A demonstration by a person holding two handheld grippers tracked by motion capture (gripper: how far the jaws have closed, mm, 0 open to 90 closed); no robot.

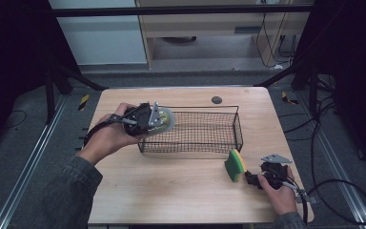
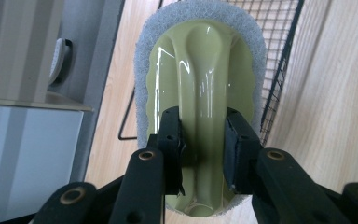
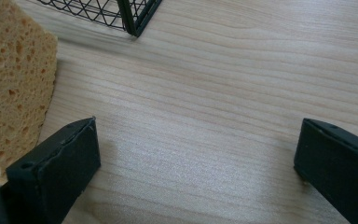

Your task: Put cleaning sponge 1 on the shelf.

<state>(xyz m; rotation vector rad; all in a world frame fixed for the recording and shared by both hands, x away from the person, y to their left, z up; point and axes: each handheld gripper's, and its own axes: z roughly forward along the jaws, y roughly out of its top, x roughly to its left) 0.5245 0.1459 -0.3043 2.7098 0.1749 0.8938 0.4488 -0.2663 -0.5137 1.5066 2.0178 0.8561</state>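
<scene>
The wooden table point(image 1: 181, 191) is lying mostly bare across its near half, giving open room from about 5 to 8 o'clock of the wire basket point(image 1: 205, 138), which is sitting at the table's middle, toward the far edge. A small dark disc point(image 1: 216, 99) is resting at 12 o'clock of the basket, near the far edge.

The left gripper point(image 2: 201, 140) is hanging at the basket's 9 o'clock end, its jaws closing narrowly on the raised green handle of a scrubber point(image 2: 200, 84) with a grey pad rim, holding it over the basket's end.

The right gripper point(image 3: 196, 158) is sitting low near the table's right edge, jaws spread wide and gripping nothing. A yellow-and-green sponge point(image 1: 236, 165) is standing on edge at the basket's 5 o'clock corner, just beside one jaw.
</scene>
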